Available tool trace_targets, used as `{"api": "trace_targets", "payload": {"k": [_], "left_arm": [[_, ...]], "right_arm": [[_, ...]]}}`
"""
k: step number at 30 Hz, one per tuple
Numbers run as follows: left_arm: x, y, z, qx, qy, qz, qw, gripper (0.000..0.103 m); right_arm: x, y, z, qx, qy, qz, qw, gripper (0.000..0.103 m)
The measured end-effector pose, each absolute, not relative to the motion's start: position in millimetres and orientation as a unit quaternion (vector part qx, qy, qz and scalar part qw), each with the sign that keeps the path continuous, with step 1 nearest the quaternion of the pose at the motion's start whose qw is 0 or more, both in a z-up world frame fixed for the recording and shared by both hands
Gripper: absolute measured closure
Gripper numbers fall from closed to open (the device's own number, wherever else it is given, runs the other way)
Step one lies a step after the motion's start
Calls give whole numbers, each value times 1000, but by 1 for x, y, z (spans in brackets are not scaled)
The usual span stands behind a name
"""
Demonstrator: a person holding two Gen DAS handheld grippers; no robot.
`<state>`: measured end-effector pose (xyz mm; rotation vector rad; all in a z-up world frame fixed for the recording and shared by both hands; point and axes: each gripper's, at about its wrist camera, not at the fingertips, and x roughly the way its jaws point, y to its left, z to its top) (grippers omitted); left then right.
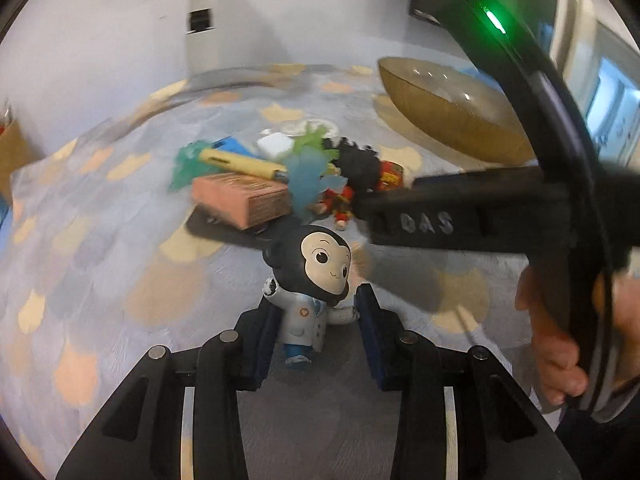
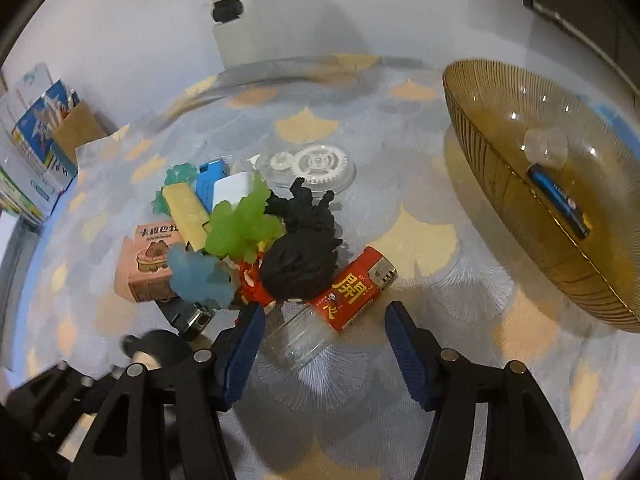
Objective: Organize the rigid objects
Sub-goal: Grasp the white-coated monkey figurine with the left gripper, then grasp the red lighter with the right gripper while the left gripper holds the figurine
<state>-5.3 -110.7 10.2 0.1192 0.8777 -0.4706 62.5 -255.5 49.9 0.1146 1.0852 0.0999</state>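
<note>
My left gripper (image 1: 317,312) is shut on a monkey figurine (image 1: 310,284) in a white coat, held upright above the patterned tablecloth. A pile of objects lies beyond it: a pink box (image 1: 240,196), a yellow bar (image 1: 240,162), green and blue crystal shapes, a black spiky figure (image 1: 356,166). My right gripper (image 2: 325,326) is open, its fingers on either side of a red lighter (image 2: 352,288) and a clear plastic piece (image 2: 300,340), just in front of the pile. An amber glass bowl (image 2: 500,184) holds a blue lighter (image 2: 558,200) and a clear lump.
White gears (image 2: 316,164) on a clear disc lie behind the pile. Boxes and packets (image 2: 36,140) stand at the left by the wall. The right gripper's body (image 1: 460,216) crosses the left wrist view. The table's far edge meets a white wall.
</note>
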Motion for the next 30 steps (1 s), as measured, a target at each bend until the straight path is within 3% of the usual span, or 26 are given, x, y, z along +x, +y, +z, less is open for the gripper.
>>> {"api": "trace_targets", "payload": {"k": [2, 7, 18, 22, 24, 27, 30], "left_arm": [[-7, -105, 11, 41, 419, -223, 879, 68], [-15, -107, 14, 64, 391, -189, 899, 68], [-9, -83, 20, 11, 375, -184, 908, 68], [-10, -87, 18, 20, 378, -185, 907, 68], [-9, -89, 18, 22, 380, -186, 906, 67], [-10, -89, 19, 23, 378, -191, 906, 67], [-9, -88, 19, 20, 379, -191, 905, 67]], "right_arm": [[58, -252, 49, 33, 508, 43, 860, 65], [42, -268, 51, 17, 507, 43, 861, 81], [-3, -344, 59, 97, 511, 93, 849, 81], [4, -347, 61, 108, 526, 107, 837, 66], [6, -341, 61, 86, 519, 96, 845, 65], [8, -331, 59, 60, 501, 80, 860, 65], [8, -313, 57, 2, 490, 55, 870, 79]]}}
